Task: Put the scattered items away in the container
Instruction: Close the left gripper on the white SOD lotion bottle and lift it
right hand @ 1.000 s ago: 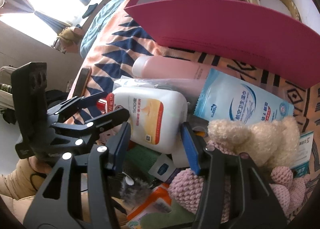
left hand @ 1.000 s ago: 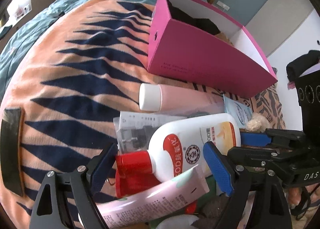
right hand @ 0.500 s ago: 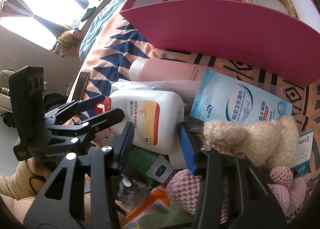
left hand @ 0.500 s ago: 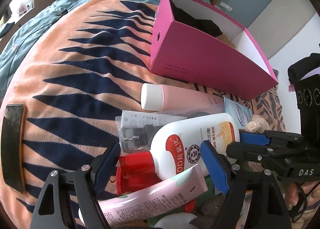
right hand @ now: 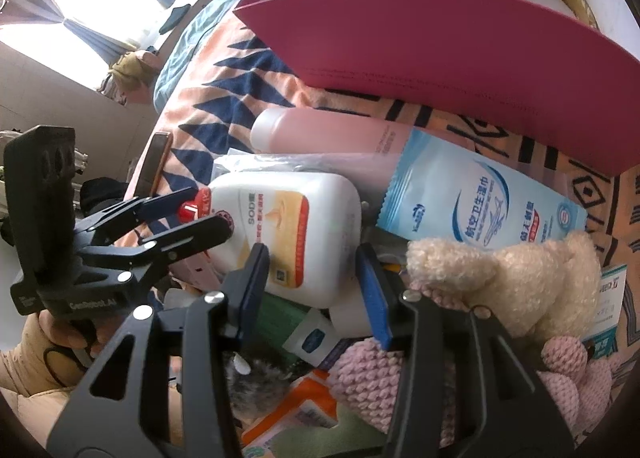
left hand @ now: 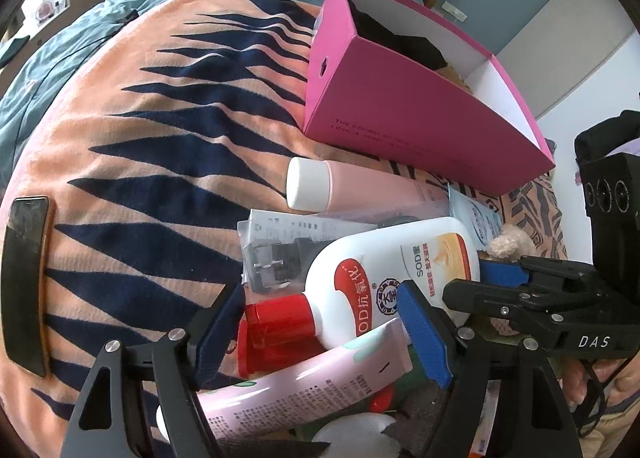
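Observation:
A white lotion bottle (left hand: 384,278) with a red cap (left hand: 276,318) lies on top of a pile on the bed. My left gripper (left hand: 320,332) straddles the cap end, its jaws closing; the cap and a pink tube (left hand: 312,382) lie between the pads, which stand just off them. My right gripper (right hand: 314,284) is shut on the bottle's (right hand: 288,226) base, one blue pad on each side. The open pink box (left hand: 400,110) stands just beyond the pile, holding dark cloth and a straw-coloured ring. In the right wrist view, the left gripper (right hand: 204,212) sits at the bottle's cap end.
A pink bottle (left hand: 360,190) with a white cap, a clear bag (left hand: 276,250), a blue wipes pack (right hand: 480,202), a cream plush (right hand: 520,282) and pink crochet toys (right hand: 368,374) crowd the pile. A phone (left hand: 24,278) lies far left on the orange-and-navy blanket.
Both pairs of jaws have narrowed: the left around the red cap, the right onto the bottle's base. The bottle and both hands have stayed in place.

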A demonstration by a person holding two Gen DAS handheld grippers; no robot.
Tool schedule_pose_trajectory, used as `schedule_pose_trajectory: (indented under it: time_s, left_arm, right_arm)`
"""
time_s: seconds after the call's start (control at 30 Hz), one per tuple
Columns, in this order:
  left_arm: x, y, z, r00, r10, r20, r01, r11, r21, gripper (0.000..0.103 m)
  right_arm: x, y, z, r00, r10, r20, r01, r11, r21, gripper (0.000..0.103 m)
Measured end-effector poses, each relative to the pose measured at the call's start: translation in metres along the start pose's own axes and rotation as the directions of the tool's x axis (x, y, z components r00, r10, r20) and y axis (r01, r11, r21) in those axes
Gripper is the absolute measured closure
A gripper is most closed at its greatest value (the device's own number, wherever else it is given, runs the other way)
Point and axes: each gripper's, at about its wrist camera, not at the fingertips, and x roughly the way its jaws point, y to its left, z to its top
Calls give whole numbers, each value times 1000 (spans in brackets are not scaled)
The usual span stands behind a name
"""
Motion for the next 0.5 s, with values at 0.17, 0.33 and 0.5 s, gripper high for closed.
schedule_pose_trajectory:
  time_s: [0.17, 0.33, 0.5]
  left_arm:
    - [-7, -7, 2, 1000, 23, 2, -23, 1000, 17, 27]
    - [-13, -13, 5, 999, 37, 19, -37, 999, 34, 28]
    - [-22, -18, 9, 999, 31, 37, -33, 999, 44, 29]
  right_arm:
    - [-6, -3, -2, 1000, 10, 24, -10, 1000, 25, 59]
    - [-12, -5, -4, 999, 25, 39, -26, 999, 36, 59]
    - [-22, -5, -7, 997, 41, 63, -44, 998, 48, 60]
